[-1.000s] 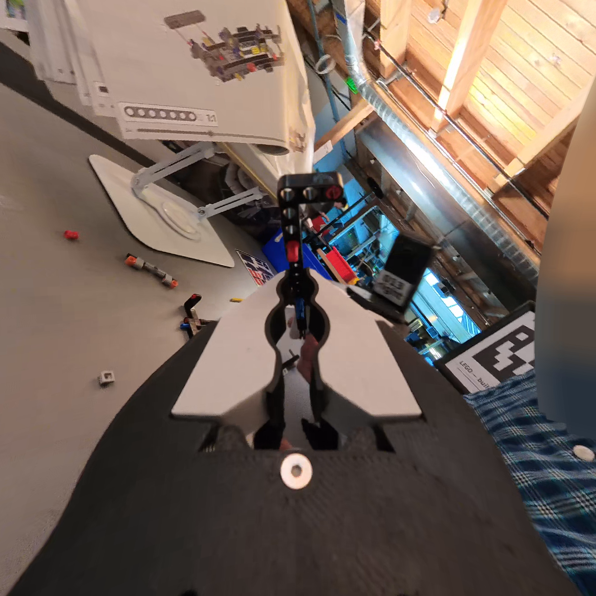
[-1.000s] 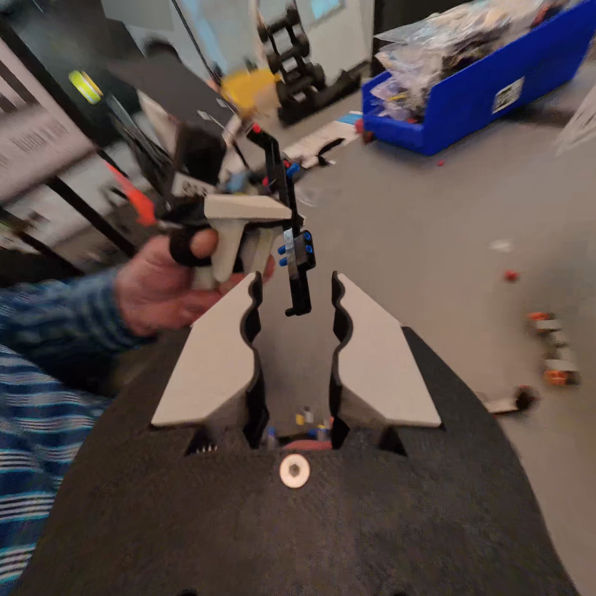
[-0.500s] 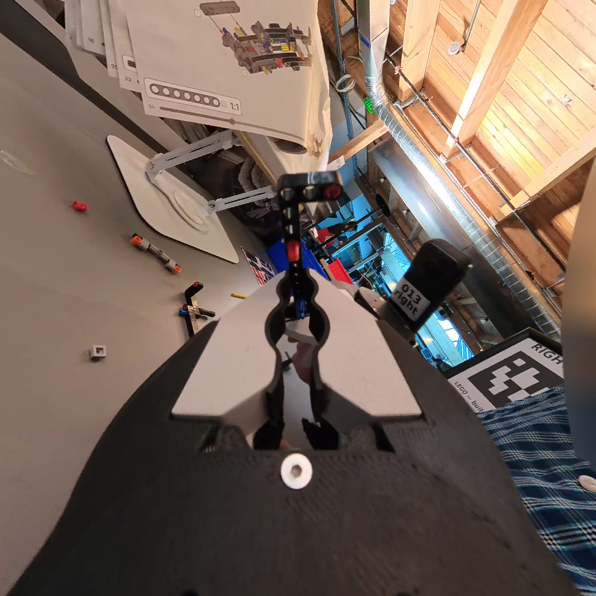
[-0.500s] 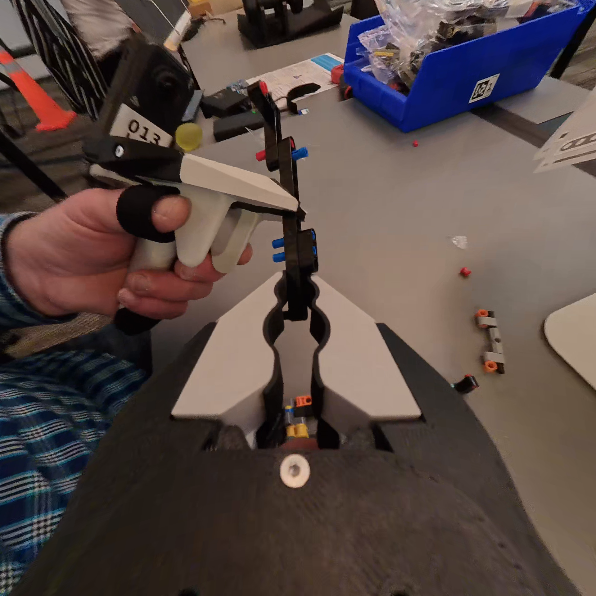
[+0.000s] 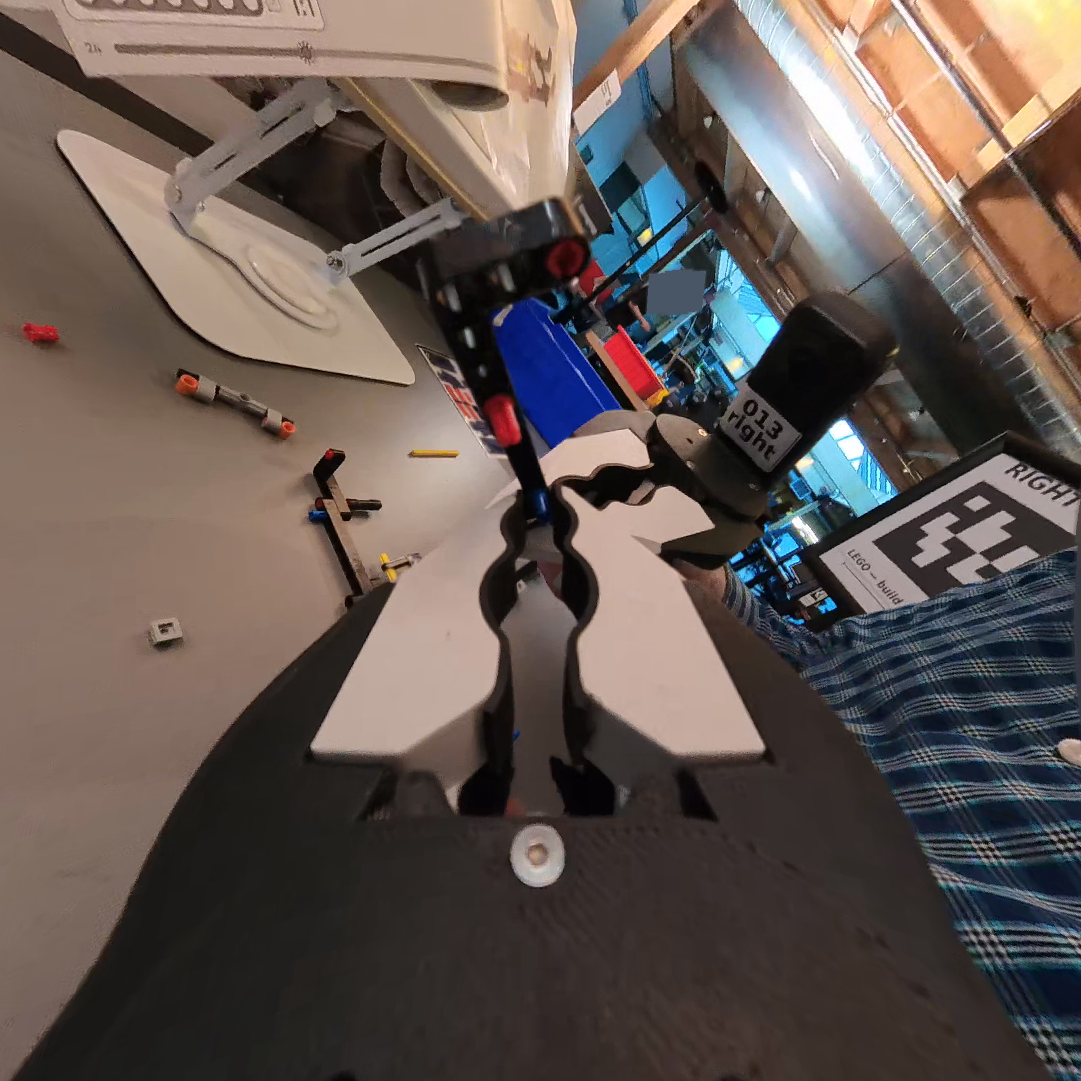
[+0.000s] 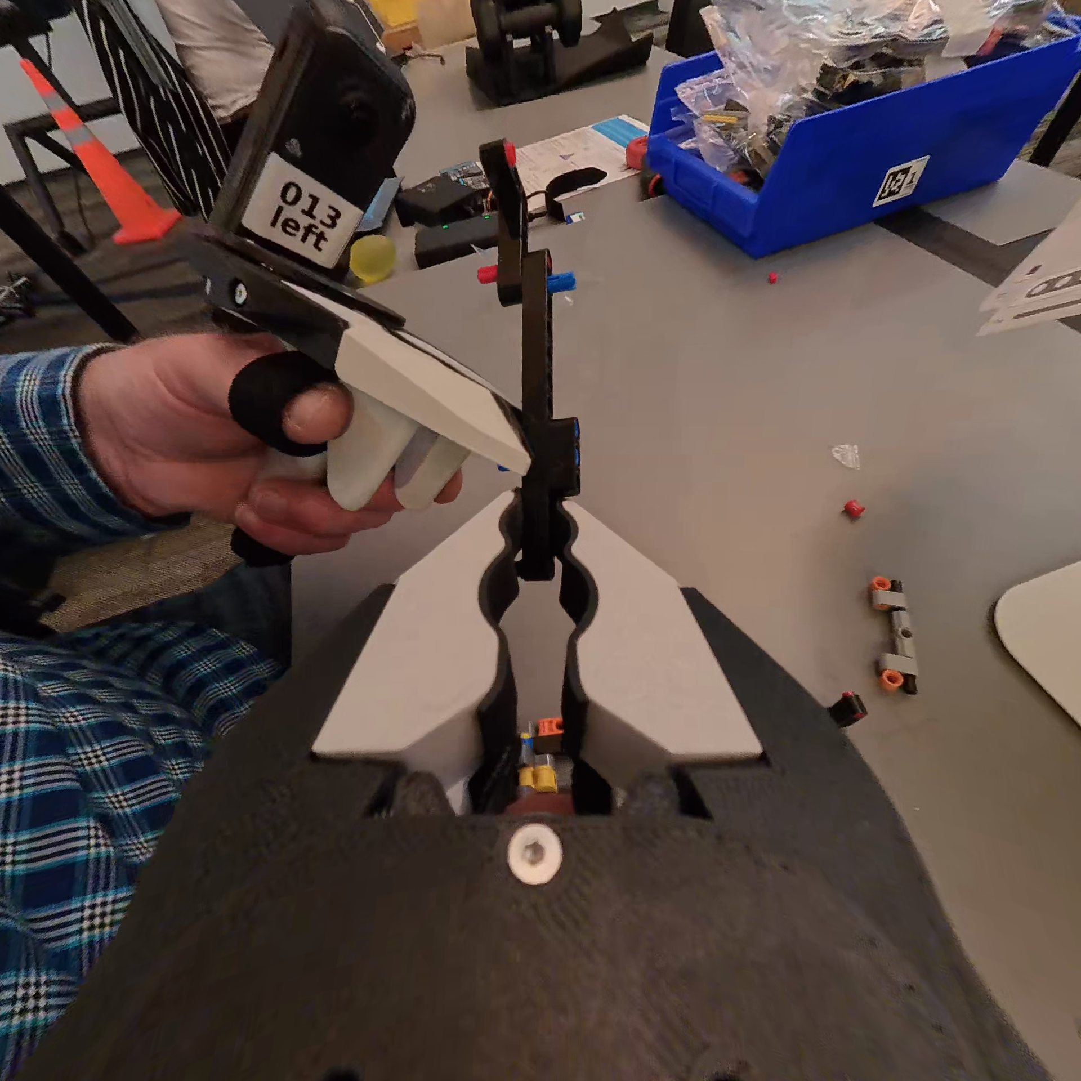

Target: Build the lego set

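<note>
A long black Lego beam assembly (image 6: 535, 362) with red and blue pins stands upright above the grey table. My right gripper (image 6: 538, 517) is shut on its lower end. My left gripper (image 5: 535, 509) is shut on the same assembly (image 5: 497, 304), just above the right one. In the right wrist view the left gripper (image 6: 517, 459) comes in from the left, held by a hand, at the block with blue pins. In the left wrist view the right gripper (image 5: 608, 477) sits just behind the beam.
On the table lie a grey axle piece with orange ends (image 6: 895, 637), a small red piece (image 6: 853, 508), a black sub-assembly (image 5: 339, 526), a small grey piece (image 5: 165, 630) and a yellow axle (image 5: 434, 453). A blue parts bin (image 6: 848, 164) stands behind. The booklet stand's white base (image 5: 234, 275) is at the right. The grippers are tip to tip, or close to it.
My right gripper was open one second ago and has closed on the assembly's lower end. Both grippers and the assembly have shifted and tilted slightly since.
</note>
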Demonstrator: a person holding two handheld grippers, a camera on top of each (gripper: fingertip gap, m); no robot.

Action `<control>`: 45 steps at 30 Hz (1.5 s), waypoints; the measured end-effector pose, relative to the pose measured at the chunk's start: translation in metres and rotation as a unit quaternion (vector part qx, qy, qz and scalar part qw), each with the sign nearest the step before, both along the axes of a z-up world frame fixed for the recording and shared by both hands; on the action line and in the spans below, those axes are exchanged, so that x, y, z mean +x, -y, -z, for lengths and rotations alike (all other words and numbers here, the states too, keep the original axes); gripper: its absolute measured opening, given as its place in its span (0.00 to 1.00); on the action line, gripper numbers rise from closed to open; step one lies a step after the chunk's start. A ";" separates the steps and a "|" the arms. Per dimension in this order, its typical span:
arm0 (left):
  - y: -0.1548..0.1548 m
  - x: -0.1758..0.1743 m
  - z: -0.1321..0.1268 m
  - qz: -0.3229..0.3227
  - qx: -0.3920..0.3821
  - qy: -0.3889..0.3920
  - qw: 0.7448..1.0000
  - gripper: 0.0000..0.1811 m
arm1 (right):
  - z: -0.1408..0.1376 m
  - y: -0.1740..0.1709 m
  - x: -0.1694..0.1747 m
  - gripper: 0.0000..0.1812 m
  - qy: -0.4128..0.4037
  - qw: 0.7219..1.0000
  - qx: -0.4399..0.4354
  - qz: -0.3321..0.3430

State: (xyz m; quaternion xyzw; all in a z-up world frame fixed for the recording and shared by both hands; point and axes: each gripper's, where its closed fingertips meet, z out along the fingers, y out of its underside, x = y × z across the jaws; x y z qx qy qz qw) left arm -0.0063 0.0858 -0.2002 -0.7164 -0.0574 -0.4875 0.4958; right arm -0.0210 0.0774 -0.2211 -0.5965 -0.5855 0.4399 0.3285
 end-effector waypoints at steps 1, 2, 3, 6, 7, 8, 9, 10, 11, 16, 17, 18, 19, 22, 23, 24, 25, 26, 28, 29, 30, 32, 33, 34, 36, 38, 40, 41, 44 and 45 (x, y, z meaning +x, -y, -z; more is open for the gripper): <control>0.001 0.000 0.001 0.006 -0.003 -0.005 1.000 0.03 | 0.001 0.000 0.000 0.03 0.001 1.000 0.002 -0.001; 0.002 0.001 0.002 0.013 -0.005 -0.015 1.000 0.03 | 0.002 0.000 0.001 0.03 0.004 1.000 0.010 -0.004; 0.003 0.002 0.002 0.021 -0.005 -0.018 1.000 0.03 | 0.002 0.001 0.001 0.03 0.005 1.000 0.023 -0.007; 0.009 0.003 0.005 0.044 -0.006 -0.043 0.998 0.03 | 0.004 0.005 0.003 0.03 0.011 0.999 0.023 -0.032; 0.010 0.003 0.007 0.050 -0.010 -0.048 0.998 0.03 | 0.006 0.006 0.003 0.03 0.015 0.999 0.032 -0.037; 0.011 0.003 0.008 0.057 -0.011 -0.049 0.997 0.03 | 0.007 0.006 0.003 0.03 0.019 0.998 0.042 -0.042; 0.012 0.002 0.008 0.064 -0.011 -0.048 0.997 0.03 | 0.007 0.007 0.002 0.03 0.017 0.998 0.042 -0.049; 0.013 0.002 0.009 0.070 -0.011 -0.060 0.996 0.03 | 0.008 0.007 0.002 0.03 0.019 0.997 0.045 -0.055; 0.014 0.002 0.012 0.075 -0.009 -0.081 0.994 0.03 | 0.010 0.007 0.002 0.03 0.022 0.997 0.053 -0.060; 0.020 0.004 0.024 0.108 -0.014 -0.115 0.987 0.01 | 0.020 0.009 0.003 0.03 0.045 0.991 0.079 -0.093; 0.021 0.003 0.027 0.113 -0.014 -0.127 0.985 0.01 | 0.023 0.009 0.003 0.03 0.052 0.990 0.088 -0.099; 0.022 0.003 0.027 0.117 -0.013 -0.129 0.985 0.01 | 0.024 0.010 0.003 0.03 0.055 0.989 0.089 -0.103; 0.023 0.003 0.028 0.120 -0.012 -0.133 0.984 0.01 | 0.024 0.011 0.003 0.03 0.057 0.989 0.084 -0.107; 0.020 -0.001 0.034 0.122 -0.012 -0.146 0.982 0.02 | 0.030 0.008 0.000 0.03 0.071 0.986 0.098 -0.113; 0.020 -0.002 0.035 0.125 -0.011 -0.145 0.982 0.02 | 0.031 0.008 -0.001 0.03 0.072 0.987 0.090 -0.116; 0.021 -0.003 0.038 0.127 -0.012 -0.149 0.980 0.02 | 0.033 0.008 -0.002 0.03 0.074 0.986 0.093 -0.120; 0.022 -0.003 0.041 0.134 -0.013 -0.159 0.978 0.02 | 0.037 0.008 -0.002 0.03 0.081 0.983 0.107 -0.126; 0.021 -0.003 0.042 0.136 -0.012 -0.160 0.978 0.01 | 0.038 0.008 -0.002 0.03 0.083 0.982 0.110 -0.131; 0.020 -0.003 0.047 0.143 -0.013 -0.174 0.974 0.01 | 0.042 0.006 -0.002 0.03 0.091 0.979 0.116 -0.142; 0.019 -0.003 0.049 0.146 -0.014 -0.176 0.973 0.02 | 0.046 0.005 -0.002 0.03 0.099 0.976 0.128 -0.147; 0.019 -0.003 0.052 0.149 -0.014 -0.176 0.973 0.02 | 0.048 0.005 -0.002 0.03 0.105 0.973 0.139 -0.154; 0.019 -0.004 0.056 0.153 -0.016 -0.183 0.971 0.02 | 0.054 0.004 -0.001 0.03 0.119 0.967 0.152 -0.165; 0.019 -0.004 0.057 0.154 -0.015 -0.186 0.970 0.02 | 0.055 0.004 -0.002 0.03 0.120 0.966 0.151 -0.170; 0.019 -0.005 0.058 0.155 -0.016 -0.187 0.970 0.02 | 0.056 0.004 -0.002 0.03 0.121 0.966 0.147 -0.175; 0.020 -0.006 0.064 0.157 -0.019 -0.193 0.968 0.02 | 0.061 0.004 -0.003 0.03 0.135 0.962 0.153 -0.181; 0.020 -0.008 0.067 0.157 -0.020 -0.193 0.968 0.02 | 0.064 0.004 -0.004 0.03 0.140 0.961 0.150 -0.183; 0.019 -0.009 0.069 0.155 -0.022 -0.199 0.967 0.02 | 0.067 0.002 -0.006 0.03 0.147 0.958 0.162 -0.185; 0.020 -0.009 0.070 0.158 -0.022 -0.203 0.966 0.02 | 0.068 0.002 -0.006 0.03 0.148 0.958 0.161 -0.186; 0.019 -0.009 0.073 0.157 -0.023 -0.201 0.967 0.02 | 0.072 0.002 -0.006 0.03 0.158 0.953 0.167 -0.196; 0.020 -0.010 0.075 0.162 -0.026 -0.206 0.965 0.02 | 0.074 0.001 -0.006 0.03 0.163 0.951 0.174 -0.198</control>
